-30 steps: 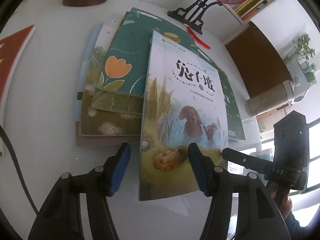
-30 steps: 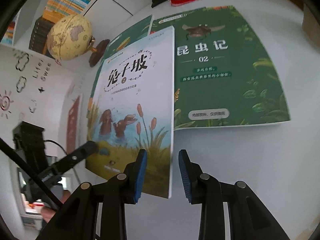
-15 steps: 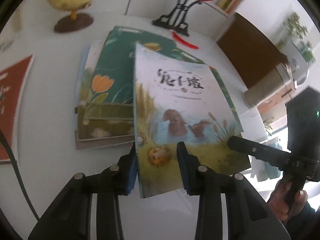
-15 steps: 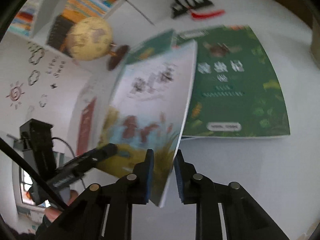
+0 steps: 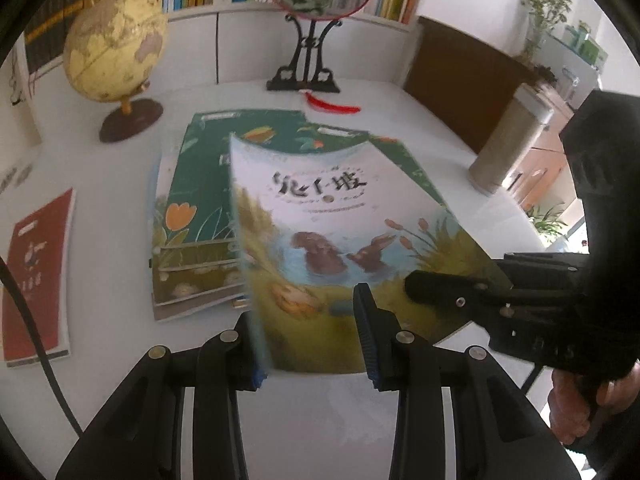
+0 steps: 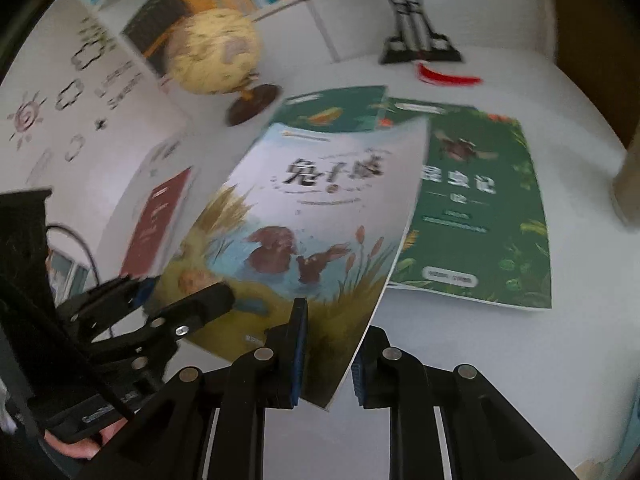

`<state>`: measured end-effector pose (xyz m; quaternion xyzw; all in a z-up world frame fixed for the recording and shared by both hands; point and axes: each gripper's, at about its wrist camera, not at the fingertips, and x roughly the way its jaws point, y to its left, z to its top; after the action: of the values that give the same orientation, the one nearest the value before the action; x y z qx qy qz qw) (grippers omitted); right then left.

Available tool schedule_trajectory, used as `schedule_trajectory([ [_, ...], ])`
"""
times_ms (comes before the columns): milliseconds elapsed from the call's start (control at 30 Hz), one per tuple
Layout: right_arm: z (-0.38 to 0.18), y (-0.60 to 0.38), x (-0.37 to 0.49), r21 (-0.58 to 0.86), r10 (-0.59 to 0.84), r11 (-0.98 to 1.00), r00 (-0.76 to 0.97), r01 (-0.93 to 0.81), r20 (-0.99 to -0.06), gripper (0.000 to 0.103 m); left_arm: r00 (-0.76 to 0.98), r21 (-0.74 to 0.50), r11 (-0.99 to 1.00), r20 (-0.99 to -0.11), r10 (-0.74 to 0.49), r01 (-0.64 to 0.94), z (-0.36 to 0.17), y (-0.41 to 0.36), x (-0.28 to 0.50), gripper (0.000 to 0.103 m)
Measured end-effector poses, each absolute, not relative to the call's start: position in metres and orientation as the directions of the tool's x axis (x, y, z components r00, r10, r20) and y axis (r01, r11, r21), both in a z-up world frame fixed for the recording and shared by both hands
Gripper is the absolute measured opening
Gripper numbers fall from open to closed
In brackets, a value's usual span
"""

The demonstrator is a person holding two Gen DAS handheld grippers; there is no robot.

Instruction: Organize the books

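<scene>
A thin white book with brown rabbits in a pond (image 5: 340,232) is held up off the white table, tilted, its far end bowed. My left gripper (image 5: 310,336) is shut on its lower left corner. My right gripper (image 6: 328,354) is shut on its lower right corner; it also shows in the left wrist view (image 5: 460,296). Under it lies a fanned stack of green flower-cover books (image 5: 192,216). A dark green insect book (image 6: 476,208) lies flat to the right. A red book (image 5: 36,272) lies at the far left.
A yellow globe (image 5: 116,60) stands at the back left. A black stand with a red round fan (image 5: 316,20) is at the back centre, a red tassel (image 5: 332,104) below it. A beige cylinder (image 5: 508,140) stands at the right edge. Bookshelves line the back wall.
The rabbit book has been lifted further off the stack and tilted up, and both wrist views have pitched up toward the back wall. Both grippers stay closed on its lower corners.
</scene>
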<state>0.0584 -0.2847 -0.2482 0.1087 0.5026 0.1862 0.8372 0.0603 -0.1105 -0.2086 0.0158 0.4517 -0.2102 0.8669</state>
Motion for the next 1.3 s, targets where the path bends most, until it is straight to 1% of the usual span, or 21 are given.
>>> schedule_trajectory([
  [100, -0.228, -0.273, 0.048, 0.333, 0.431, 0.9, 0.449, -0.282, -0.783, 0.018, 0.519, -0.139, 0.905, -0.779, -0.351, 0.403, -0.198, -0.114, 0.044, 0.033],
  [233, -0.216, -0.265, 0.037, 0.317, 0.437, 0.895, 0.47, -0.314, -0.767, 0.018, 0.526, -0.174, 0.907, -0.766, -0.37, 0.384, -0.189, -0.104, 0.029, 0.033],
  [300, -0.213, -0.262, 0.029, 0.321, 0.45, 0.888, 0.471, -0.33, -0.759, 0.018, 0.543, -0.162, 0.909, -0.757, -0.364, 0.383, -0.183, -0.101, 0.018, 0.034],
  [400, -0.202, -0.253, 0.015, 0.306, 0.464, 0.876, 0.477, -0.373, -0.746, 0.018, 0.593, -0.114, 0.923, -0.736, -0.327, 0.368, -0.166, -0.095, -0.005, 0.034],
  [533, -0.181, -0.235, -0.003, 0.271, 0.49, 0.851, 0.494, -0.45, -0.718, 0.018, 0.644, -0.084, 0.942, -0.71, -0.285, 0.324, -0.145, -0.077, -0.025, 0.034],
  [733, -0.155, -0.192, -0.013, 0.244, 0.548, 0.801, 0.505, -0.548, -0.667, 0.018, 0.703, -0.045, 0.969, -0.68, -0.208, 0.243, -0.117, -0.032, -0.035, 0.034],
  [900, -0.137, -0.147, -0.001, 0.221, 0.578, 0.772, 0.513, -0.596, -0.635, 0.019, 0.74, -0.007, 0.981, -0.656, -0.149, 0.192, -0.101, 0.015, -0.024, 0.034],
  [1033, -0.134, -0.098, 0.021, 0.232, 0.603, 0.75, 0.498, -0.619, -0.623, 0.019, 0.739, 0.008, 0.984, -0.662, -0.129, 0.178, -0.102, 0.057, -0.001, 0.034],
  [1167, -0.143, -0.05, 0.049, 0.252, 0.607, 0.749, 0.482, -0.613, -0.632, 0.019, 0.713, -0.018, 0.985, -0.687, -0.137, 0.173, -0.113, 0.106, 0.029, 0.034],
  [1300, -0.16, -0.003, 0.075, 0.263, 0.598, 0.753, 0.461, -0.603, -0.656, 0.019, 0.678, -0.068, 0.982, -0.715, -0.173, 0.179, -0.136, 0.152, 0.061, 0.034],
])
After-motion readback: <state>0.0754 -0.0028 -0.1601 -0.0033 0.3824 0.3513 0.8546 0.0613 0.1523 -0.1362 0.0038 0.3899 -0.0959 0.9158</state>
